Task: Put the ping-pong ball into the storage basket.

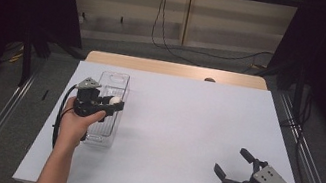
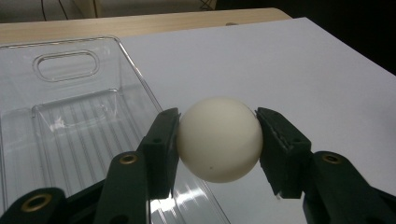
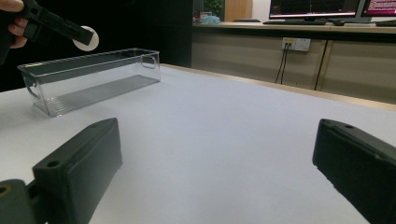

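The left claw (image 2: 217, 140) is squeezed tight on a white ball (image 2: 219, 139). One black jaw presses on each side of the ball, so the ball cannot fall. The ball is up in the air, over the right edge of a clear plastic box (image 2: 60, 121). From the high view, the left claw (image 1: 112, 103) holds the ball (image 1: 115, 100) above the box (image 1: 105, 112), which sits on the left part of the white bench (image 1: 183, 136). The box is long and see-through, with a handle hole at the far end and ridges on its floor. The right claw (image 1: 233, 164) is wide open and has nothing in it. It rests low by the near right corner of the bench, well apart from the box and the ball.
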`<state>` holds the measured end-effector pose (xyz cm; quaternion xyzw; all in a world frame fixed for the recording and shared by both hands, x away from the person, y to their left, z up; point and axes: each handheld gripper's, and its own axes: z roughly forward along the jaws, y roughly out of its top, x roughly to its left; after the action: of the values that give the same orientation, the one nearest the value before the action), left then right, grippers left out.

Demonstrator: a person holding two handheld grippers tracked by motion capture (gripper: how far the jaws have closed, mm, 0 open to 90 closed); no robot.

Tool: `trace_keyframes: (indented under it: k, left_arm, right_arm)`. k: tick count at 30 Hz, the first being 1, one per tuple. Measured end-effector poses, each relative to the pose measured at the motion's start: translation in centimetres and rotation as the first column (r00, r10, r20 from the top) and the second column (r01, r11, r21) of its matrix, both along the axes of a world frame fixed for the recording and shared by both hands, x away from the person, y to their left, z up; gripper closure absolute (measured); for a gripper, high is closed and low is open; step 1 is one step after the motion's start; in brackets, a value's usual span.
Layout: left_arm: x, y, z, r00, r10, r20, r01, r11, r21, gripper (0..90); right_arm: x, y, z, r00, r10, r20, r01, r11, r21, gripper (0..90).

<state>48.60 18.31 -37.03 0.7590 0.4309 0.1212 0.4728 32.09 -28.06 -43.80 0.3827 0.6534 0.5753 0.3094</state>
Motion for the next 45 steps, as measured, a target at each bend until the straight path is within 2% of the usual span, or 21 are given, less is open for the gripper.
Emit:
trace_keyframes:
  k: [5, 11, 21, 25, 35, 37, 41, 45]
  left_arm:
    - [0.0, 0.1, 0.0, 1.0, 0.003, 0.001, -0.003, 1.0, 0.008, 51.2]
    - [0.0, 0.2, -0.1, 0.9999, 0.011, 0.001, -0.011, 0.9999, -0.002, 51.2]
    - [0.1, 0.5, -0.2, 0.9998, 0.019, 0.004, -0.019, 0.9997, 0.013, 51.2]
    - [0.1, 0.7, -0.2, 1.0, 0.009, 0.004, -0.009, 0.9998, 0.017, 51.2]
    - [0.1, 0.8, -0.3, 0.9995, 0.032, 0.005, -0.032, 0.9995, 0.004, 51.2]
    - [0.1, 0.8, -0.3, 0.9991, 0.041, 0.006, -0.041, 0.9991, 0.011, 51.2]
    - [0.1, 1.0, -0.2, 0.9995, 0.029, 0.01, -0.029, 0.9993, 0.023, 51.2]
    - [0.2, 1.1, -0.2, 0.9991, 0.039, 0.013, -0.039, 0.9991, 0.017, 51.2]
  right_arm:
    - [0.0, 0.1, 0.0, 1.0, -0.001, 0.004, 0.001, 1.0, -0.001, 0.9]
    - [0.1, 0.1, 0.0, 1.0, 0.001, -0.004, -0.001, 1.0, 0.004, 0.9]
    - [0.1, 0.1, 0.0, 1.0, 0.001, -0.004, -0.001, 1.0, 0.005, 0.9]
    - [0.1, 0.1, -0.1, 1.0, 0.002, -0.002, -0.002, 1.0, 0.006, 0.9]
    - [0.1, 0.1, 0.0, 1.0, 0.004, -0.004, -0.004, 1.0, 0.004, 0.9]
    - [0.1, 0.1, 0.0, 1.0, 0.004, -0.004, -0.004, 1.0, 0.004, 0.9]
    - [0.1, 0.1, 0.0, 1.0, 0.002, -0.003, -0.002, 1.0, 0.007, 0.9]
    - [0.1, 0.1, 0.0, 1.0, -0.002, -0.002, 0.002, 1.0, 0.009, 0.9]
